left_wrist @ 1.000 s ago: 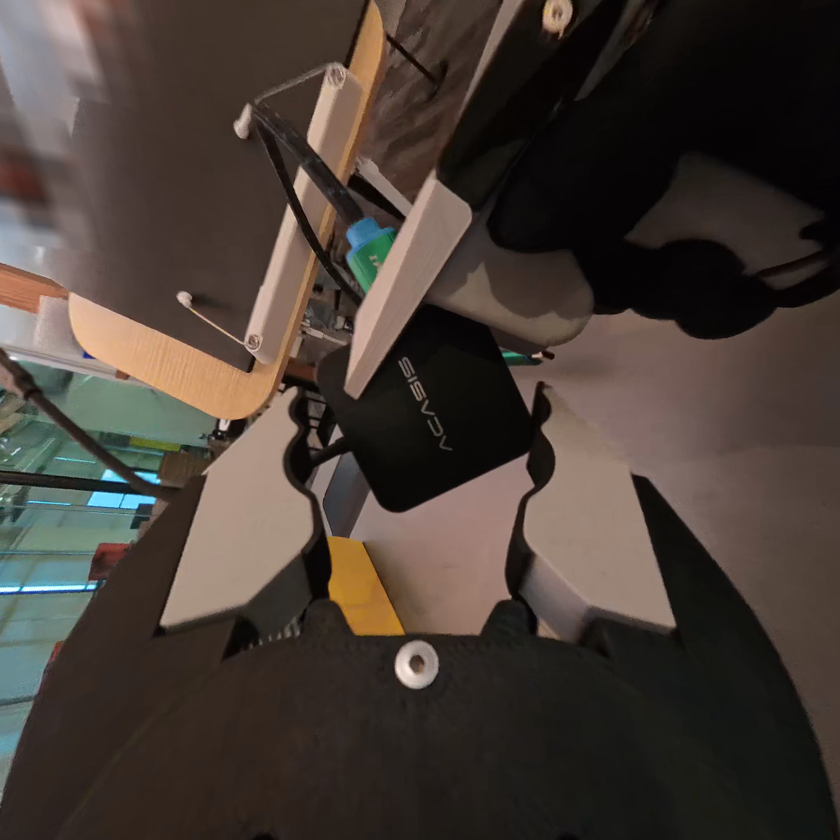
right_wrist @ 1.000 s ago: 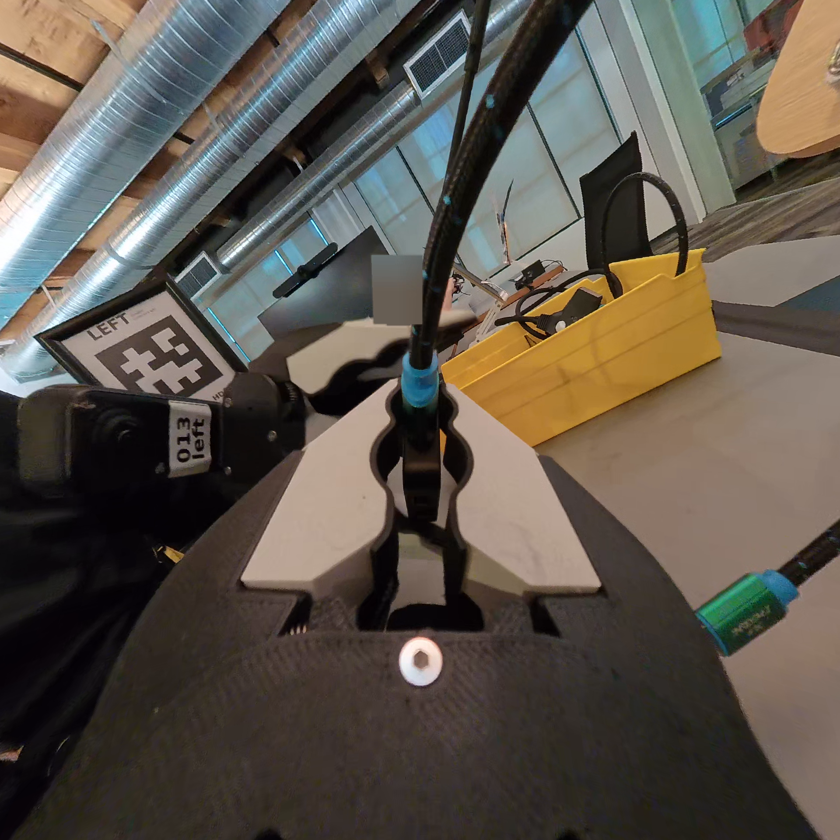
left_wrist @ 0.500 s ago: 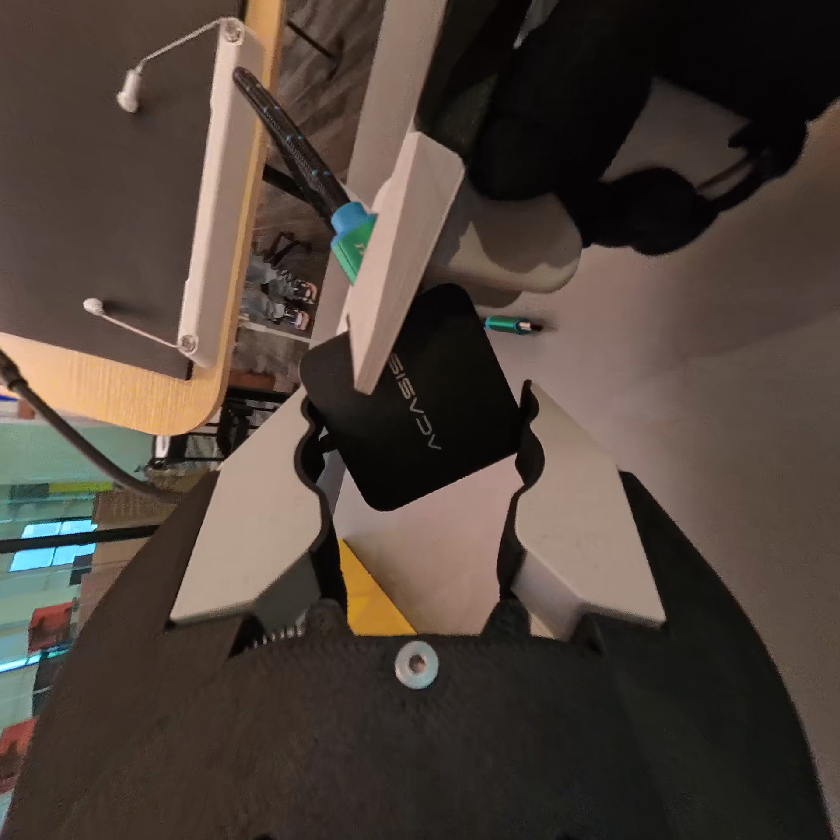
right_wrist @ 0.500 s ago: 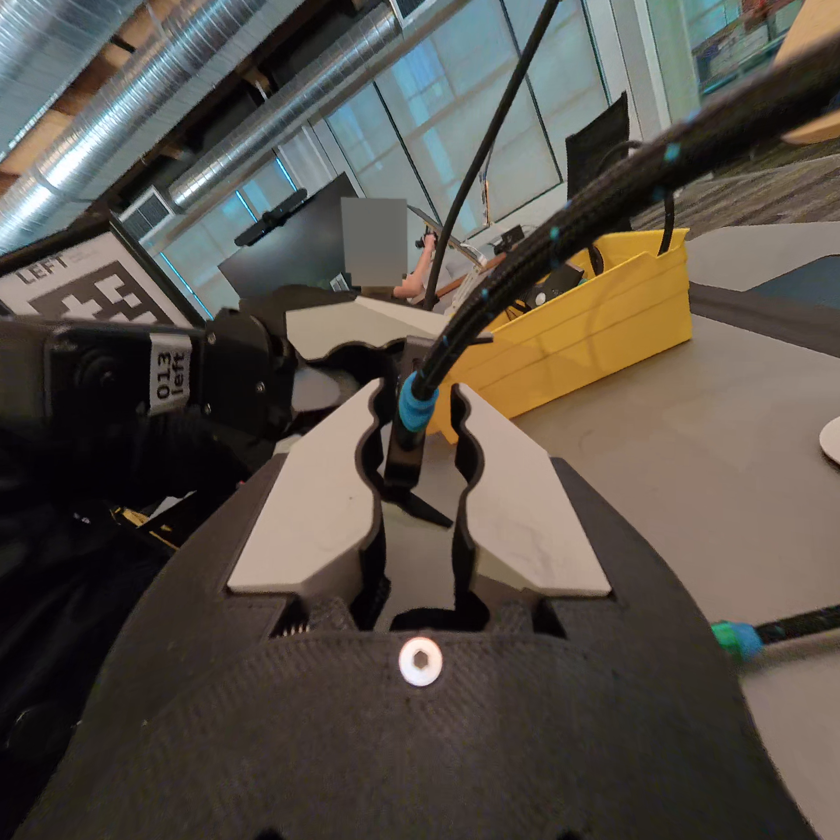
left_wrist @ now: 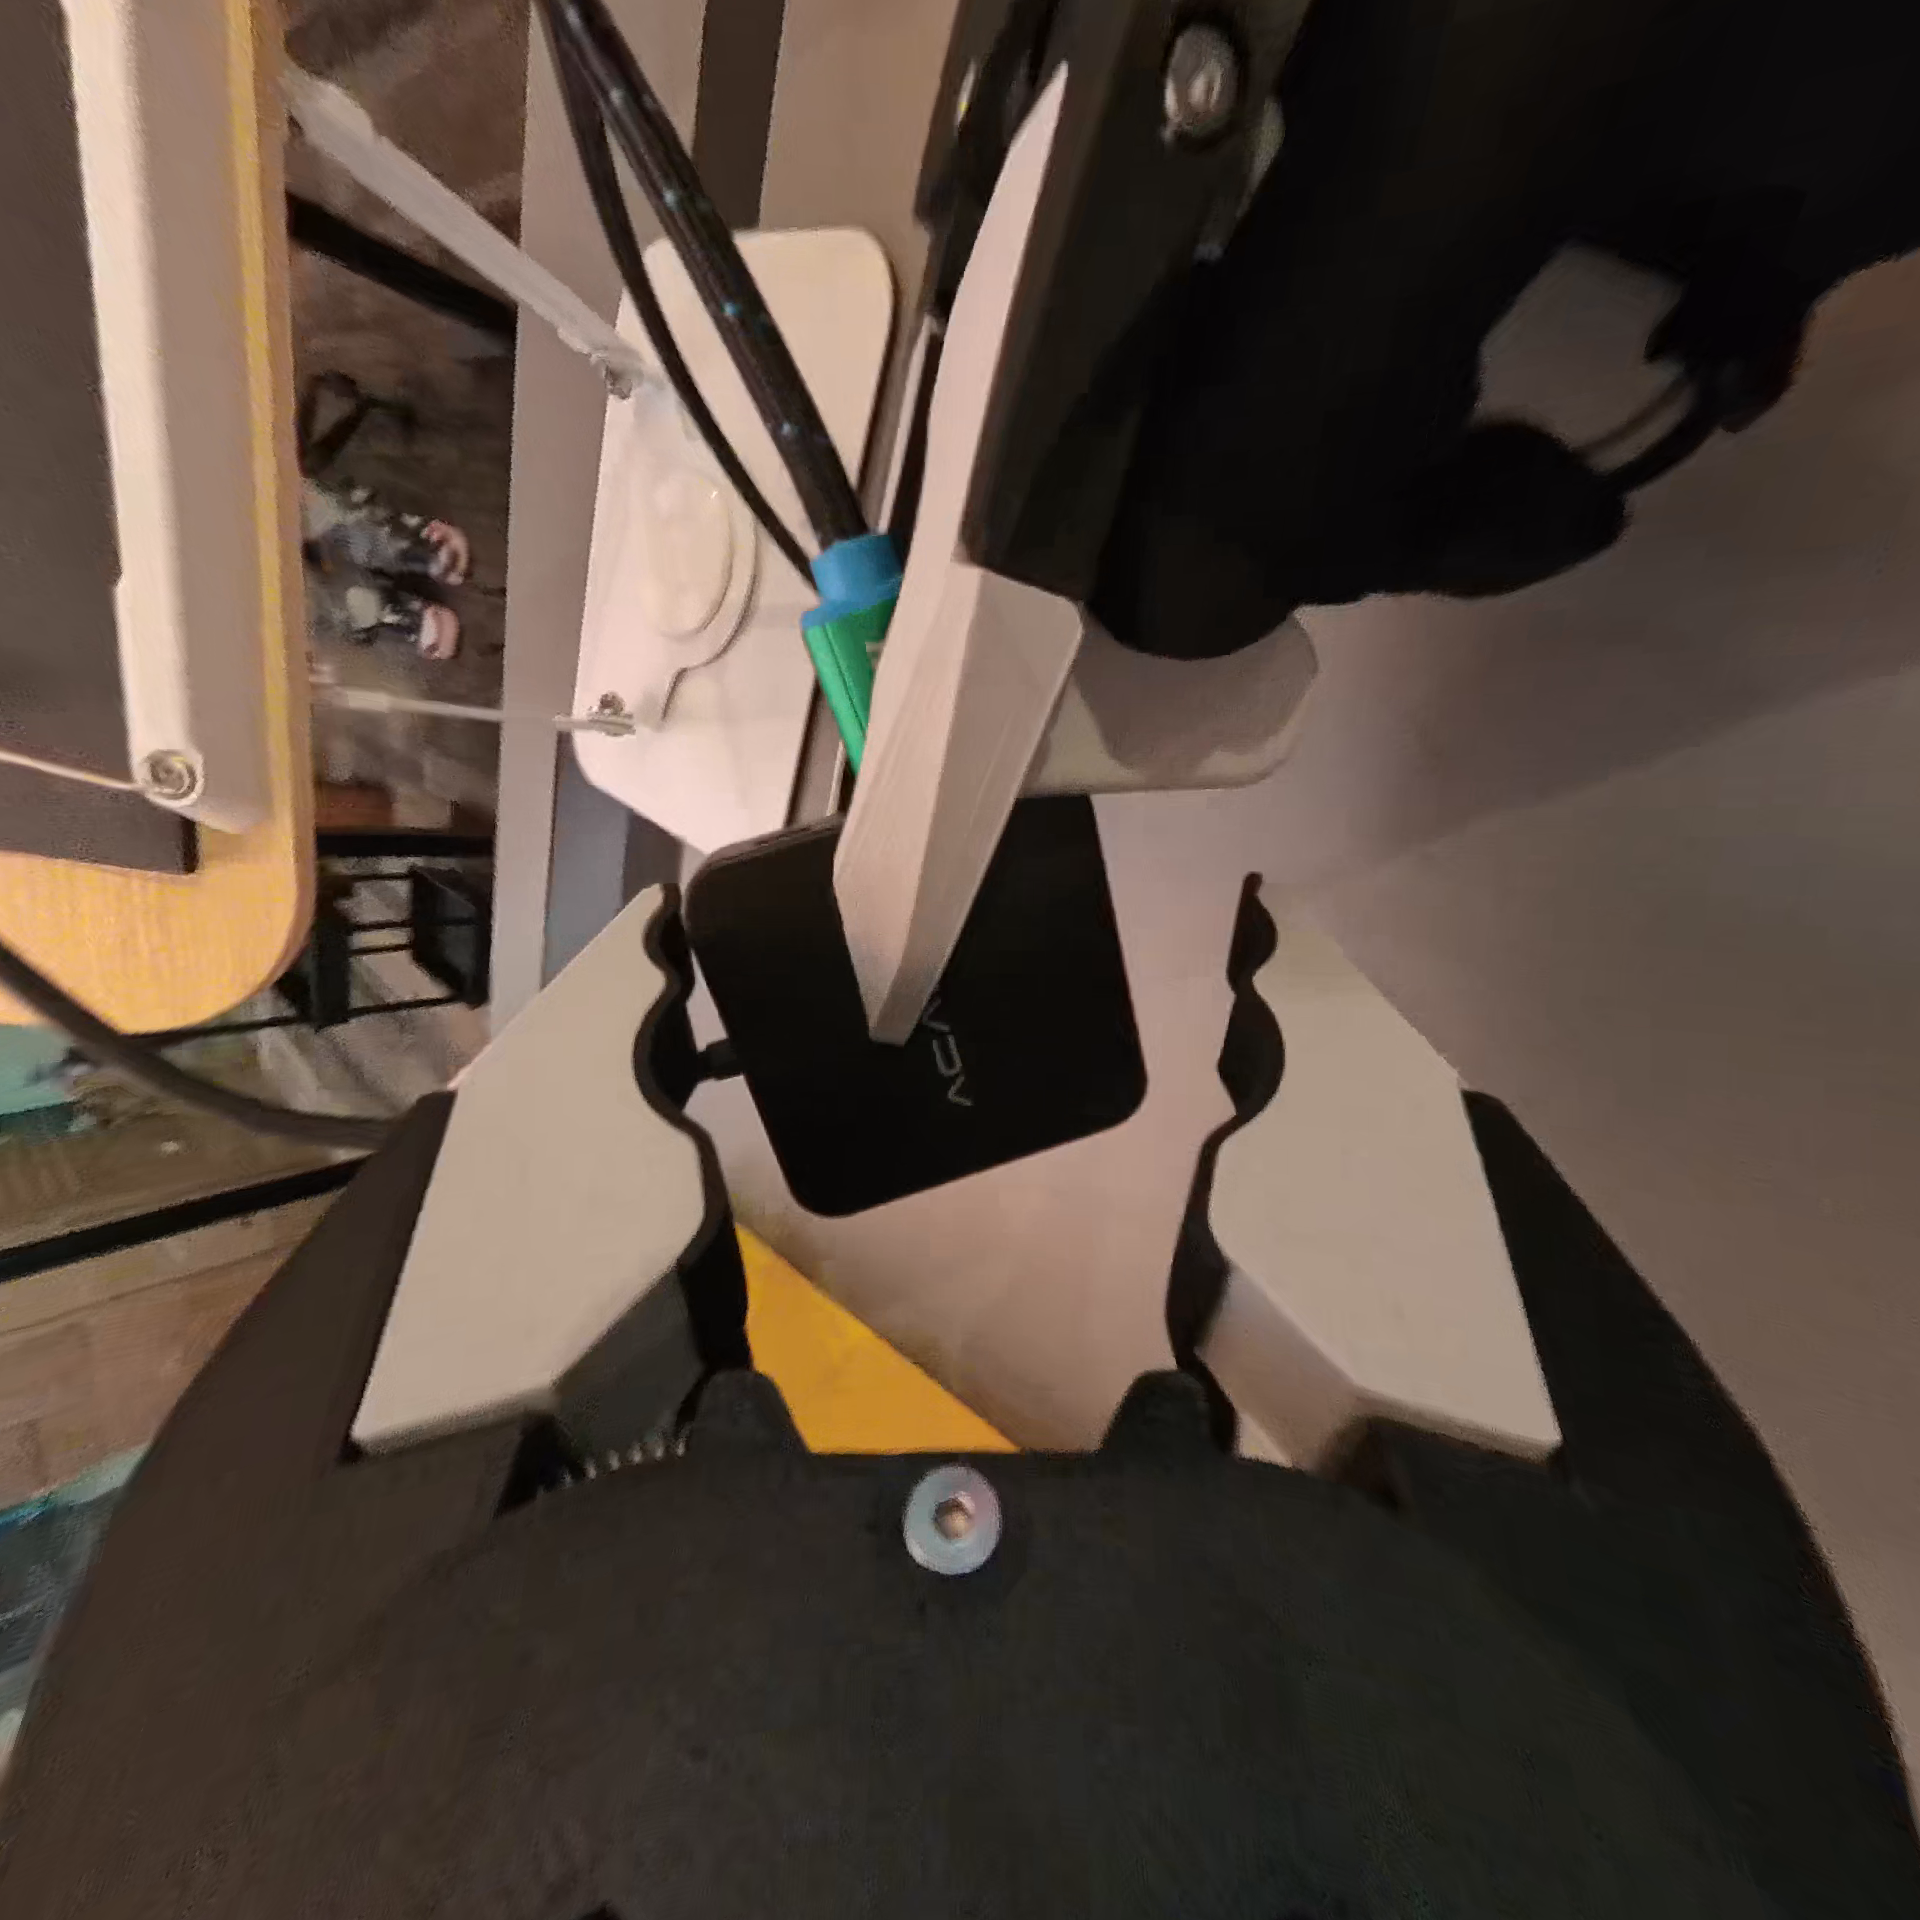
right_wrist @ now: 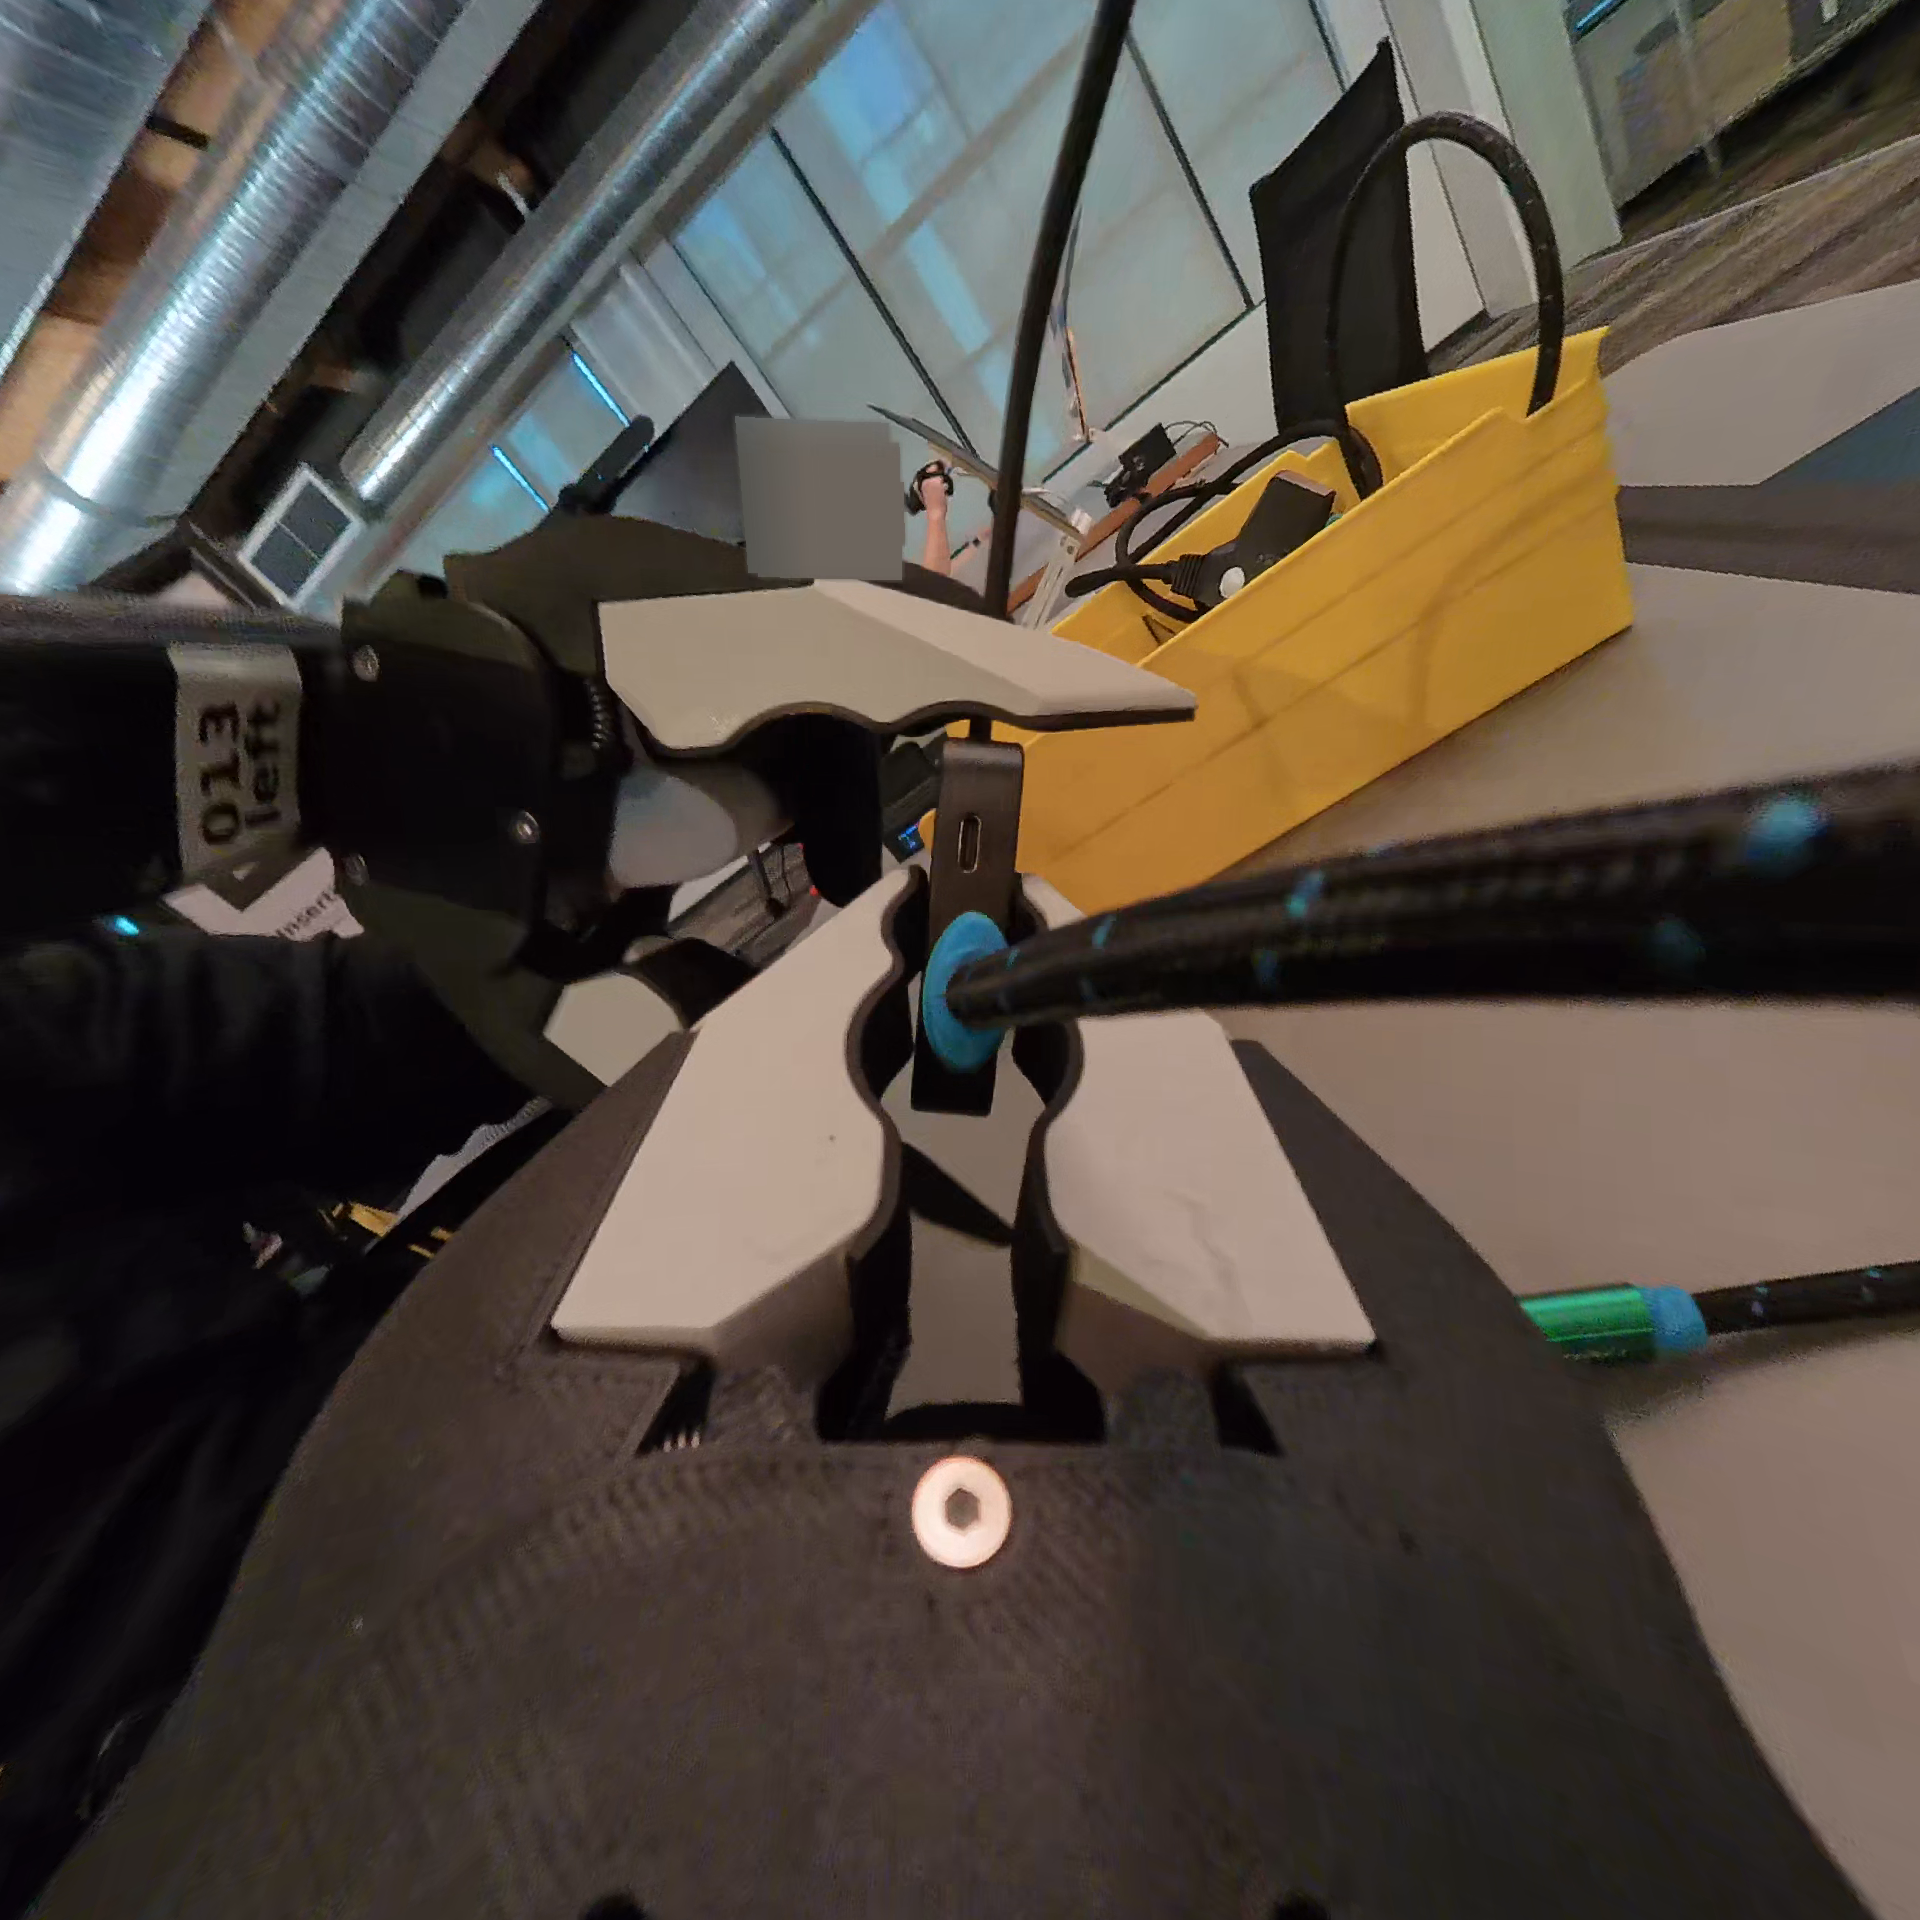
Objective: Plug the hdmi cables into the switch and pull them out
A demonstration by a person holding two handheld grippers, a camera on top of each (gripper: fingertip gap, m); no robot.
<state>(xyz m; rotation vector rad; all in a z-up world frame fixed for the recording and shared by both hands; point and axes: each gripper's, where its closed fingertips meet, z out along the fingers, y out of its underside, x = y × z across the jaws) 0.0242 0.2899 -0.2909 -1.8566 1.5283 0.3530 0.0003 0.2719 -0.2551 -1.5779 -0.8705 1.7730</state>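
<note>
A long yellow plastic bin (right_wrist: 1351,665) sits on a grey matte tabletop (right_wrist: 1558,1091). Behind the bin stands a black office chair back (right_wrist: 1340,281), and beyond that a wall of tall glass windows (right_wrist: 935,208) lets in bluish daylight. Above the windows, shiny corrugated metal ducts (right_wrist: 260,239) run beneath a wooden ceiling. Left of the bin, farther back, is a dark flat screen (right_wrist: 686,468). A rounded light-wood table edge (left_wrist: 156,935) shows in the left wrist view.
</note>
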